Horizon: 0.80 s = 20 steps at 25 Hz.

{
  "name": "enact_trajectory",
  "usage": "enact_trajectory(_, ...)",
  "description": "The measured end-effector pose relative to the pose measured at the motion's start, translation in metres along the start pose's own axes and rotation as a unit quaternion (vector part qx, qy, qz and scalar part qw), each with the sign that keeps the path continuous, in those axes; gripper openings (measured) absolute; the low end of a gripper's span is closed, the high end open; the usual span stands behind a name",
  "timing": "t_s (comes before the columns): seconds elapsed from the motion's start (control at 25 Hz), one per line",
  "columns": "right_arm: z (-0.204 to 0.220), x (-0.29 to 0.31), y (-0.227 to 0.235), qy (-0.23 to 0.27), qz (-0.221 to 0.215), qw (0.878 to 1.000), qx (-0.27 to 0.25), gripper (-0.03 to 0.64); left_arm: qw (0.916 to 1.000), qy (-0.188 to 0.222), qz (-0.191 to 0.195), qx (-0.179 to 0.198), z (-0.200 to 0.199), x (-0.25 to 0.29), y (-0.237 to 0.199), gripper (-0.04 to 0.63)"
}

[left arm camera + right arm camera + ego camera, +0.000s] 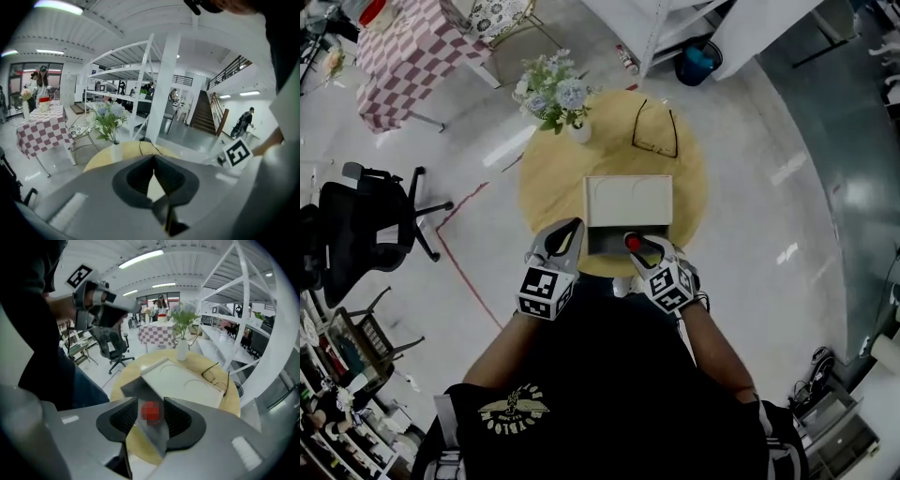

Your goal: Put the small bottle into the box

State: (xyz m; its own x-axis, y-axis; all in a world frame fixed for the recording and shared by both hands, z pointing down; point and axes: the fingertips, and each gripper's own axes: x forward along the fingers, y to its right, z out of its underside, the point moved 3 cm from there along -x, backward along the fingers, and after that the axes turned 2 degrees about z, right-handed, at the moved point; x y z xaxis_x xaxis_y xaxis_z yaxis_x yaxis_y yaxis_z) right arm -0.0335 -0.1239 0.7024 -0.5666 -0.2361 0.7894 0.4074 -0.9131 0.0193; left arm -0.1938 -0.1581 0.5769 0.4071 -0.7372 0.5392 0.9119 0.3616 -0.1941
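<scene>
A: Head view first. What holds what?

B: The box (605,246) sits on the round yellow tabletop (553,178). Its pale lid (628,199) is thrown back flat and the dark compartment faces the person. The small bottle (632,242) shows only its red cap, at the right front of that compartment. The right gripper (645,248) is right at the cap. The left gripper (567,230) is at the box's left front corner.

A: Anything else on the tabletop?

B: A vase of flowers (558,94) at the far edge and a pair of glasses (655,131) beyond the lid.

A: Left gripper view?

B: The fingers are closed tip to tip with nothing between them. The tabletop and vase (116,151) lie ahead.

A: Right gripper view?

B: The fingers stand apart. The red cap (150,412), blurred, sits between them with a sliver of gap on each side, so it is not clamped. It is over the dark compartment (140,390). I cannot tell whether the bottle rests on the bottom. No other contents are visible. The lid (183,380) lies flat behind.
</scene>
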Motion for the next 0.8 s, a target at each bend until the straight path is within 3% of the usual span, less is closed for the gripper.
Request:
enact_trajectory(0.2, 0.022, 0.030, -0.004, -0.038, -0.001, 0.999, -0.029, 0.170, 1.0000, -0.004, 0.003, 0.007, -0.007, 0.007, -0.014, 0.000)
enact_trajectory(0.52, 0.025, 0.049, -0.006, -0.057, 0.016, 0.997, -0.046, 0.153, 0.9997, 0.002, 0.016, 0.020, -0.019, 0.007, -0.021, 0.000)
enact_trajectory(0.8, -0.007, 0.004, -0.001, -0.030, 0.017, 0.999, 0.016, 0.153, 0.9990, 0.029, 0.031, 0.016, -0.036, 0.002, -0.024, 0.000)
